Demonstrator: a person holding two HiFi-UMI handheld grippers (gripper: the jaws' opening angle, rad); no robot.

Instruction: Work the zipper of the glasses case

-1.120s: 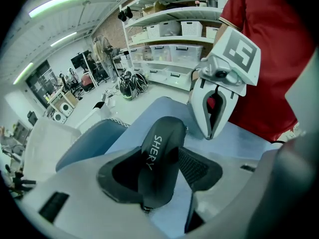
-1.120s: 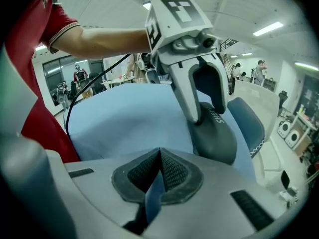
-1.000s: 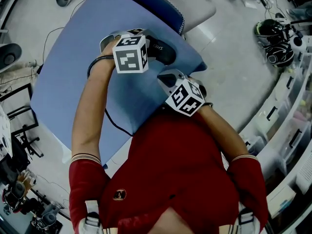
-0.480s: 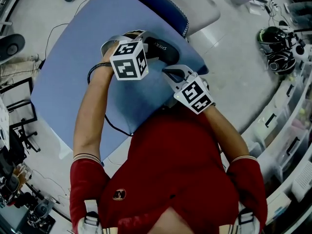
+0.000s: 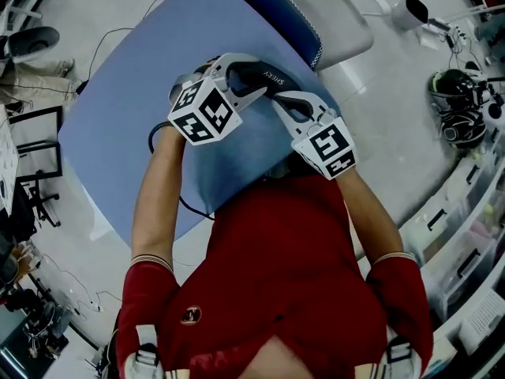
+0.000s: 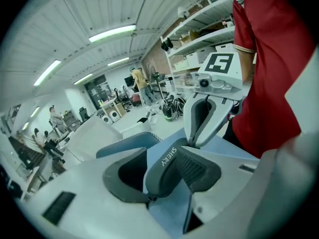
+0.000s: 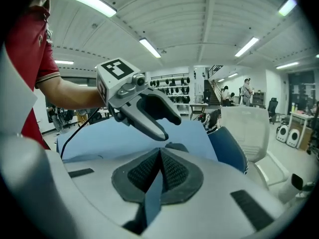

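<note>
The glasses case [image 5: 252, 74], a dark grey, oblong, round-ended soft shell with white lettering along its side, sits between the jaws of the left gripper [image 5: 263, 79]. It is over the far part of the flat pale-blue table top [image 5: 126, 93], and in the right gripper view it shows raised above that surface [image 7: 158, 107].

A second ago both grippers were lower and the right gripper [image 5: 281, 101] hung back toward the table's near edge, apart from the case. Since then both have come up and turned. The left jaws have just been closing from their widest, with the case between them.

In the left gripper view one ribbed pad [image 6: 197, 166] lies against the case and the case partly covers the other pad. I judge that the wide-set jaws now clamp it across its width.

The right gripper's jaws are pressed together with nothing visible between the pads. Their tip now stands just at one end of the case. Whether it pinches the tab of the zipper I cannot tell.

For the task this reads as the set-up, with one gripper steadying the case while the other goes for the pull.

The case looks closed, with no gap along its edge. The zipper teeth are too small to make out.
</note>
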